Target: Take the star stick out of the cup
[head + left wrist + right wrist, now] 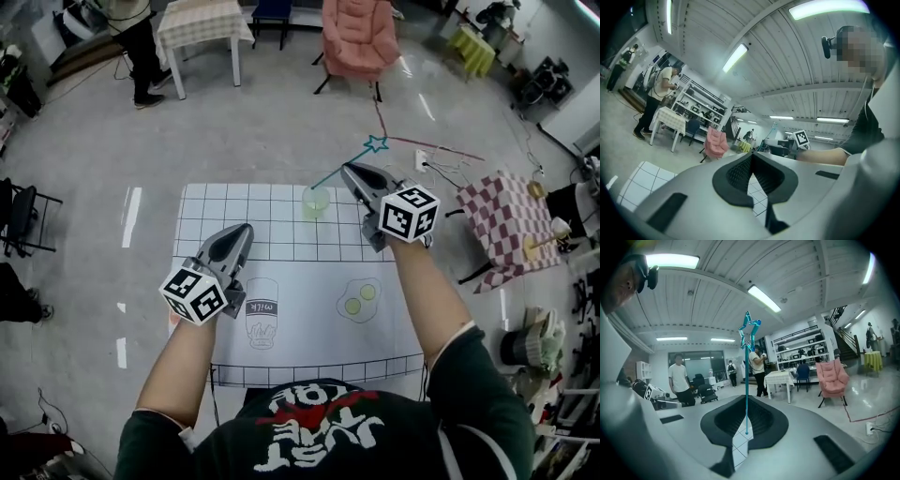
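Note:
My right gripper (347, 169) is shut on the thin teal star stick (342, 167) partway along its length. The star (376, 143) points up and away; the stick's lower end slants down-left to just above the rim of the pale green cup (316, 201). In the right gripper view the stick (746, 380) stands pinched between the jaws (746, 398), star (749, 333) on top, its bottom tip hanging free. My left gripper (246, 229) hovers shut and empty over the mat's left side, its jaws (751, 157) meeting.
A white gridded mat (281, 225) covers the table, printed with a milk carton (262, 317) and a fried egg (359, 298). On the floor around it stand a pink chair (361, 37), a checked table (506, 217), another table (202, 23) and a standing person (136, 47).

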Tool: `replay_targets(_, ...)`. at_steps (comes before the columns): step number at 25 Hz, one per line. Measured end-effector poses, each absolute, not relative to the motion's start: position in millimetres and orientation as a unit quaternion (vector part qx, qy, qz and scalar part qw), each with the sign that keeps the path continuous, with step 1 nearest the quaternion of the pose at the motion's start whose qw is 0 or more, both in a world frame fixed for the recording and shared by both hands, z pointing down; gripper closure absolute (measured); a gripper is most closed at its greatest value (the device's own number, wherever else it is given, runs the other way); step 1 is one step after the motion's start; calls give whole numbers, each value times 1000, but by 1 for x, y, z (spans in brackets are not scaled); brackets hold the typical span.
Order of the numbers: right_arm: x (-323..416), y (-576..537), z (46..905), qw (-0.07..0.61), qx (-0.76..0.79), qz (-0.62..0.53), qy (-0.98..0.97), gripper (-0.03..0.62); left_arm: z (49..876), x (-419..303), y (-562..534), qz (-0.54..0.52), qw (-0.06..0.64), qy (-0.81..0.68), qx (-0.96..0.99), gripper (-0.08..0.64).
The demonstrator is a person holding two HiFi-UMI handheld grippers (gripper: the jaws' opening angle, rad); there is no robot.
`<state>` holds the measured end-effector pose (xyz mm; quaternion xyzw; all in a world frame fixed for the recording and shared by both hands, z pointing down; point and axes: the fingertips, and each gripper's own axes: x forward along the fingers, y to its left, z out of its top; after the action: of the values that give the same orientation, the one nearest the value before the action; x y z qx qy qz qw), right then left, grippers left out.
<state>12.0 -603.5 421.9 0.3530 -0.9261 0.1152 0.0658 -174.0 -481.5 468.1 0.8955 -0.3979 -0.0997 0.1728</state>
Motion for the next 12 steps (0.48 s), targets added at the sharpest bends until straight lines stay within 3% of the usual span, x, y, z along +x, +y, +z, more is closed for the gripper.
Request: replay_targets(12,-21,-546,312,60,383,60,-920,551,375,-212,-435,-107,137,-361,916,563)
